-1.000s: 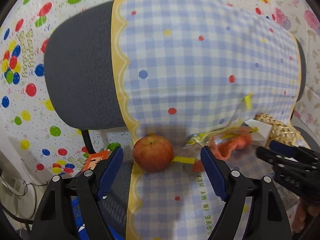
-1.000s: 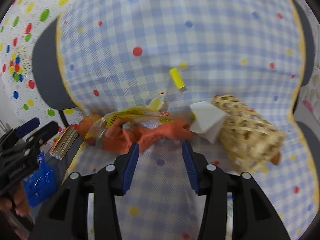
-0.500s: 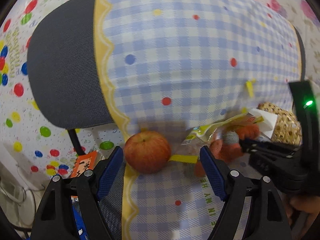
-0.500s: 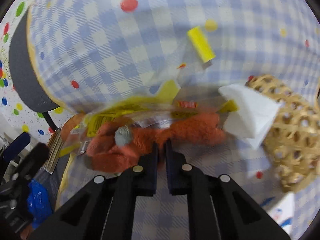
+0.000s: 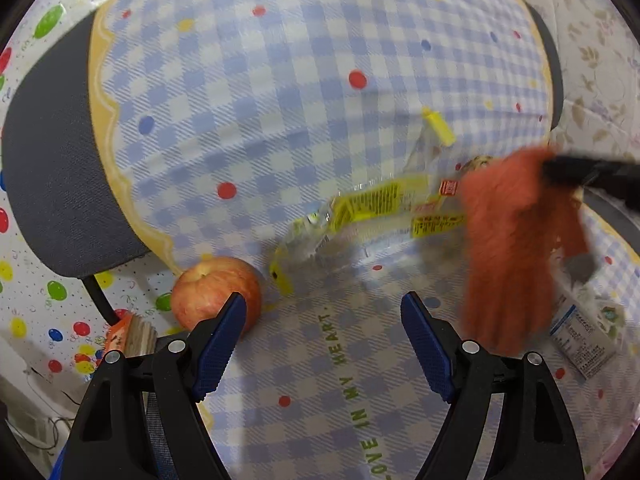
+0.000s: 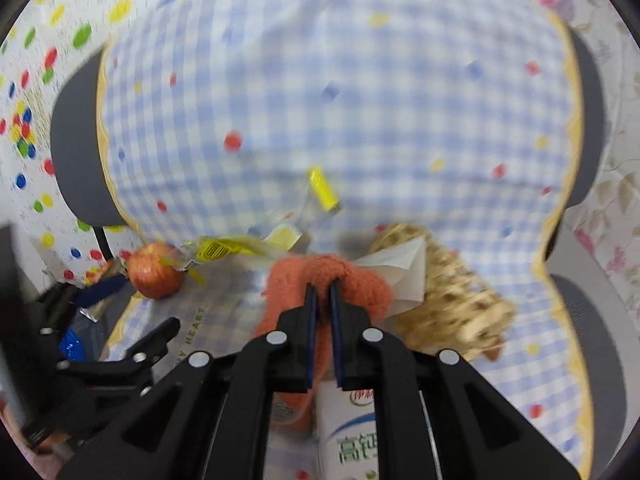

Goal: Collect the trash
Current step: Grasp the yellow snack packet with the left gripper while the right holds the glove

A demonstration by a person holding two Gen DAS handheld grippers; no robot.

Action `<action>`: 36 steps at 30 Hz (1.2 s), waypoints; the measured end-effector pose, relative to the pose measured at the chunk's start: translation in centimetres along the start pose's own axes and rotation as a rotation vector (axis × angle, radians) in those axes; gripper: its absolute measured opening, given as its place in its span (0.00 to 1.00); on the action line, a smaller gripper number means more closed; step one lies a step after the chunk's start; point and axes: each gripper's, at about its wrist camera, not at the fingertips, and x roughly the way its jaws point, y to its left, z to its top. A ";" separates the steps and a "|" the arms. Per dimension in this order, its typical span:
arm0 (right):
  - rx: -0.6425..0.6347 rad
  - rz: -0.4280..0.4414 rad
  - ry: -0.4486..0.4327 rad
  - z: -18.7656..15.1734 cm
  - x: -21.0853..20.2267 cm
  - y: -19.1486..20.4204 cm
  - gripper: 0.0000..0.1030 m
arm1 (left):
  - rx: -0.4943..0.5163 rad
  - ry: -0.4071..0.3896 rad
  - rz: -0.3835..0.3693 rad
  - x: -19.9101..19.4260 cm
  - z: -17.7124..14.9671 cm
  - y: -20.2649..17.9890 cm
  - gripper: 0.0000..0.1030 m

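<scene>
Gripping an orange fuzzy cloth (image 6: 320,276), my right claw (image 6: 322,300) has its jaws nearly together on a fold of it. The cloth hangs lifted off the checked cover (image 6: 320,100) of the chair seat; in the left wrist view the same cloth (image 5: 516,248) dangles at the right, blurred, from the dark tip of that claw (image 5: 592,170).

My left claw (image 5: 322,344) stands wide, with nothing between its blue pads (image 5: 218,344), low over the near part of the cover (image 5: 280,120).

A clear wrapper with yellow print (image 5: 368,212) lies on the seat ahead of the left claw, far of it and slightly right. An apple (image 5: 212,292) sits at the seat's left edge, just behind the left pad and touching the wrapper's left end, as far as I can tell.

Right wrist view: a white folded paper (image 6: 404,268) leans on a woven basket (image 6: 452,296) lying on its side to the right of the cloth. A milk carton (image 6: 352,432) lies near, under the right claw. A small yellow strip (image 6: 323,189) rests on the chair back.
</scene>
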 end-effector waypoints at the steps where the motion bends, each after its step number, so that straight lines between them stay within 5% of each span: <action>1: 0.003 -0.003 -0.017 0.1 -0.8 -0.6 0.07 | -0.010 0.004 -0.001 0.3 0.1 0.1 0.77; 8: 0.040 -0.007 -0.117 0.3 -4.7 -3.2 0.07 | -0.074 -0.028 -0.012 1.7 1.2 0.2 0.77; 19: 0.052 0.025 -0.158 -0.1 -6.6 -5.2 0.07 | 0.011 0.020 0.037 5.7 2.1 -1.5 0.75; 23: 0.057 0.025 -0.149 -0.7 -6.9 -5.3 0.07 | 0.055 0.053 0.037 6.4 2.2 -2.7 0.37; 27: 0.061 0.024 -0.155 -1.4 -8.3 -5.5 0.07 | 0.033 0.056 -0.011 3.8 2.9 -3.2 0.23; 31: 0.071 0.027 -0.182 -2.1 -10.5 -5.8 0.07 | -0.147 0.052 -0.086 -0.9 4.0 -1.2 0.20; 36: 0.063 0.028 -0.177 -3.9 -13.4 -5.4 0.07 | -0.260 -0.028 -0.091 -7.5 3.1 -0.6 0.20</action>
